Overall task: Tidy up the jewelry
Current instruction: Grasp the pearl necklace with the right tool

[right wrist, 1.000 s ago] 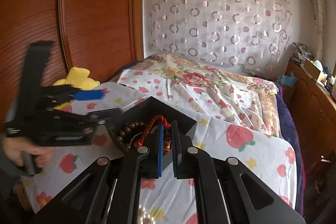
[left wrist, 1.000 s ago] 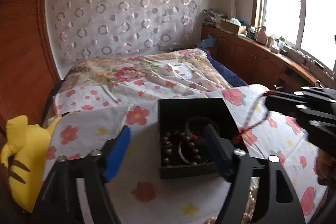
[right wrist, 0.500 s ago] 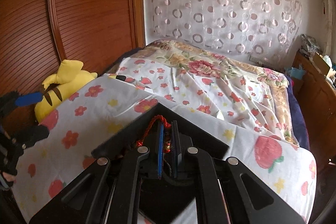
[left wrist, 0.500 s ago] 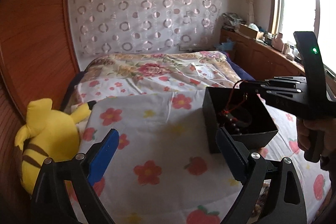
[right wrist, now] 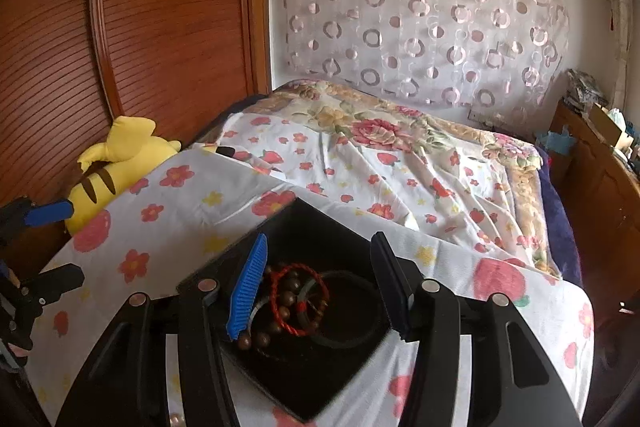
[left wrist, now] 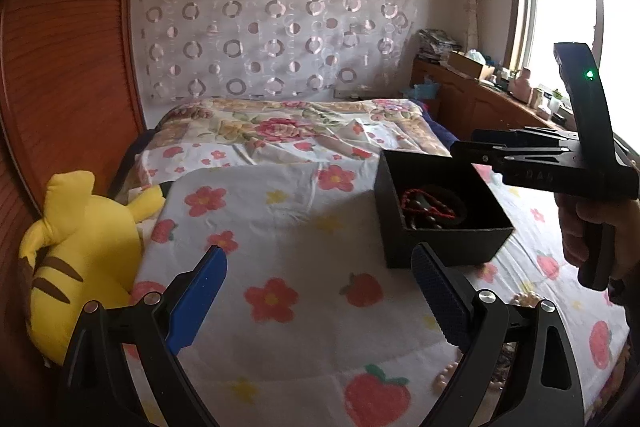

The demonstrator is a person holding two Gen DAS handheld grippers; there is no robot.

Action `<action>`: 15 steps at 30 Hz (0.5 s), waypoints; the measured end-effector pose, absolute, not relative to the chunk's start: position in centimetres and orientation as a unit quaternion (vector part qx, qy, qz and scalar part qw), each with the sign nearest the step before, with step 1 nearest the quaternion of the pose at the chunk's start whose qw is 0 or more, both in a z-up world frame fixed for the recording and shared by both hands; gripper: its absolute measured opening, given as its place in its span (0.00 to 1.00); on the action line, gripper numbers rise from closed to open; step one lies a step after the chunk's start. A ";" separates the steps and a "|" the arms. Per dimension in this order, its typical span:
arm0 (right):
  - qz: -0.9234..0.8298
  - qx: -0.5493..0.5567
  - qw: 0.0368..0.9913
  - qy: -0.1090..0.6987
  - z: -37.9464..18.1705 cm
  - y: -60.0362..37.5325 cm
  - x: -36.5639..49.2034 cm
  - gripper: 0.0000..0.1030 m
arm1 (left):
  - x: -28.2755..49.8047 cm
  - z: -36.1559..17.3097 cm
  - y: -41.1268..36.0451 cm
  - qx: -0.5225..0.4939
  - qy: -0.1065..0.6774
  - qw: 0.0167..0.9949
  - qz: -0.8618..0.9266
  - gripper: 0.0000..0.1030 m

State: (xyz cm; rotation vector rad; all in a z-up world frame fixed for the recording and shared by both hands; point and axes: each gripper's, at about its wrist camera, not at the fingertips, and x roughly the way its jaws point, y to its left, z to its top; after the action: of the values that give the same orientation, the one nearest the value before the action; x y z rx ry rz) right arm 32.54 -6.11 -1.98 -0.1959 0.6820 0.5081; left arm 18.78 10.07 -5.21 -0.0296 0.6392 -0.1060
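A black open box [left wrist: 442,239] sits on the flowered sheet; it also shows in the right wrist view [right wrist: 296,227]. Inside lie a red cord bracelet [right wrist: 299,297], brown wooden beads [right wrist: 280,311] and a dark bangle [right wrist: 352,307]. The red cord also shows in the left wrist view [left wrist: 426,205]. My right gripper [right wrist: 318,287] hovers open and empty right above the box; it also shows in the left wrist view [left wrist: 468,147]. My left gripper [left wrist: 320,291] is open and empty, left of the box. A pearl strand [left wrist: 448,373] lies near my left gripper's right finger.
A yellow striped plush toy [left wrist: 76,255] lies at the bed's left edge against a wooden wardrobe [right wrist: 140,27]. A wooden cabinet [left wrist: 492,107] with clutter runs under the window on the right. The flowered bedspread [right wrist: 380,155] stretches back to the curtained wall.
My right gripper opened and let the red cord bracelet fall into the box. My left gripper swung away to the left of the box and stayed open.
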 end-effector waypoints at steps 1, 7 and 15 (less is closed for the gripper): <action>0.247 -0.094 0.906 0.331 -1.9 -6.6 32.0 0.55 | 18.6 -5.3 9.9 -0.015 0.314 0.948 -0.054 0.87; 0.270 -0.096 0.903 0.322 -2.0 -9.5 27.3 0.51 | 17.0 -6.5 8.1 -0.006 0.315 0.946 -0.074 0.87; 0.289 -0.087 0.886 0.353 -4.5 -12.3 21.9 0.35 | 14.5 -8.0 6.4 -0.013 0.326 0.940 -0.096 0.87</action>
State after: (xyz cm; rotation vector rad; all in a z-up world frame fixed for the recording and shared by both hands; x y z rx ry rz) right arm 21.86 -12.28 -4.51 -0.1816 0.7332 0.6010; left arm 14.50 6.43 -8.00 -0.0273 0.6651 -0.1949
